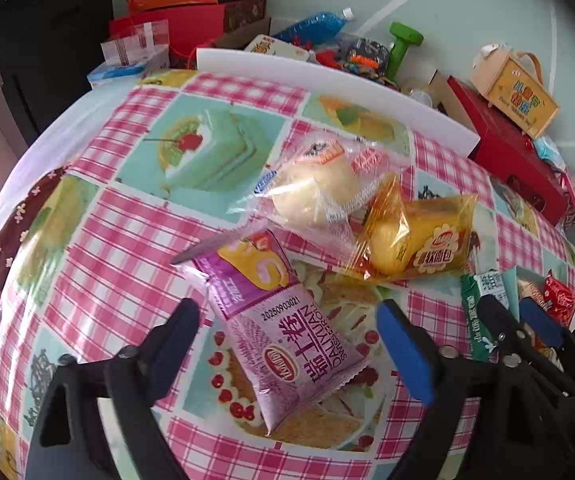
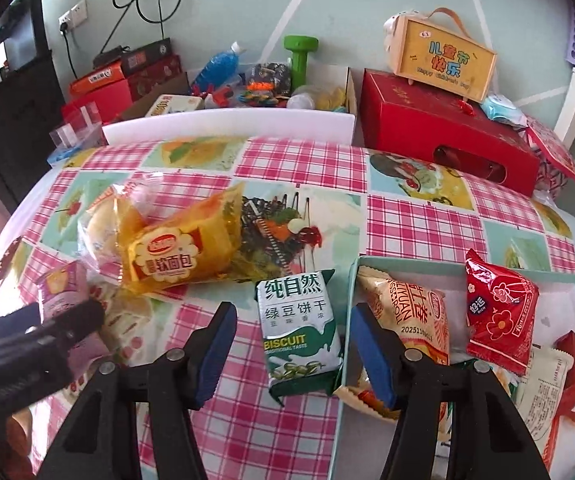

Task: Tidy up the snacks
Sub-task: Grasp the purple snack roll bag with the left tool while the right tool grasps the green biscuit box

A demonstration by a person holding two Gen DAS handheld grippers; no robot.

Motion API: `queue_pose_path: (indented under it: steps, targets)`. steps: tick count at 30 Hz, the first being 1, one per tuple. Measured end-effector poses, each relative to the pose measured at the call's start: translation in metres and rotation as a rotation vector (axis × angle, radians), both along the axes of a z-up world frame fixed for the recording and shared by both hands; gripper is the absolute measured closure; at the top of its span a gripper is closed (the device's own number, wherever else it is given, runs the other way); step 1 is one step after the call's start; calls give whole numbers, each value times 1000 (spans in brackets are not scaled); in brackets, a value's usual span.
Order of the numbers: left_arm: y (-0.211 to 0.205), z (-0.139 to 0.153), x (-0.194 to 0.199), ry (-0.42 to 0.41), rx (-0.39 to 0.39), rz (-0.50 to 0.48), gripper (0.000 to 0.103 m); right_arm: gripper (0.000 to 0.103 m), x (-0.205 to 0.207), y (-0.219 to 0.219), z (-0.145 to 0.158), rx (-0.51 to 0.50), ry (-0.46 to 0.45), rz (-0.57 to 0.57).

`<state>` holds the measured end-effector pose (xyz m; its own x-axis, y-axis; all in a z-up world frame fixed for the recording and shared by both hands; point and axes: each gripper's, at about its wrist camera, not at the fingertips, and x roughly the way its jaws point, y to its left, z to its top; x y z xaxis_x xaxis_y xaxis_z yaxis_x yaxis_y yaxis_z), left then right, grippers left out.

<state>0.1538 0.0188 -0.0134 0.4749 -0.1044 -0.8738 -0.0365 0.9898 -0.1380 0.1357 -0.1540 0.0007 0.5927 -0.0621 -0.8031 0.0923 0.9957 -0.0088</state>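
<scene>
Both hand-held grippers sit with jaws apart, nothing pinched yet. Left hand-held gripper (image 1: 287,344) straddles the purple swiss roll pack (image 1: 283,332), which lies flat on the desk (image 1: 127,240). Right hand-held gripper (image 2: 293,354) brackets the green biscuit pack (image 2: 301,330), lying right against the wall of the teal box (image 2: 351,300).

My worry: the right one's outer finger looks like it's over the box, so closing could catch the wall or the beige pack (image 2: 407,316) inside instead. Slick wrappers could also squirt out sideways.

Only the right wrist view shows the box and its red packet (image 2: 499,316). Only the left one clearly shows the clear-wrapped bun (image 1: 315,188), beside the orange bread pack (image 1: 419,236).
</scene>
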Motion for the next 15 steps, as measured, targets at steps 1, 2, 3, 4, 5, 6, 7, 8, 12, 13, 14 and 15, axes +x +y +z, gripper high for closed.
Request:
queue_pose_path:
  steps: [1, 2, 3, 4, 5, 6, 7, 8, 12, 13, 14, 15]
  targets:
    - [-1, -4, 1, 13, 6, 1, 25, 40, 2, -1, -2, 6, 13, -5]
    - [-1, -7, 2, 17, 15, 3, 31, 41, 2, -2, -3, 9, 15, -6]
    - [0, -8, 2, 18, 17, 2, 33, 41, 2, -2, -4, 7, 18, -6]
    - [0, -9, 1, 16, 13, 1, 33, 42, 1, -1, -4, 2, 20, -8]
    - [1, -8, 0, 14, 10, 1, 39, 44, 0, -1, -4, -2, 21, -12]
    - [1, -7, -1, 11, 8, 1, 44, 45, -1, -1, -4, -2, 22, -12]
    - [1, -7, -2, 9, 8, 0, 45, 46, -2, -1, -4, -6, 21, -11]
    - [1, -6, -5, 9, 12, -2, 48, 47, -3, 0, -5, -13, 22, -11]
    - [3, -5, -14, 14, 22, 0, 52, 51, -8, 2, -4, -24, 29, -2]
    - [4, -5, -17, 15, 25, 2, 52, 51, -10, 2, -4, -12, 26, -1]
    - [6, -5, -20, 16, 27, 3, 54, 51, -12, 2, -3, -6, 22, 0]
    - [7, -4, -23, 18, 31, 4, 54, 51, -15, 3, -3, -7, 17, 3]
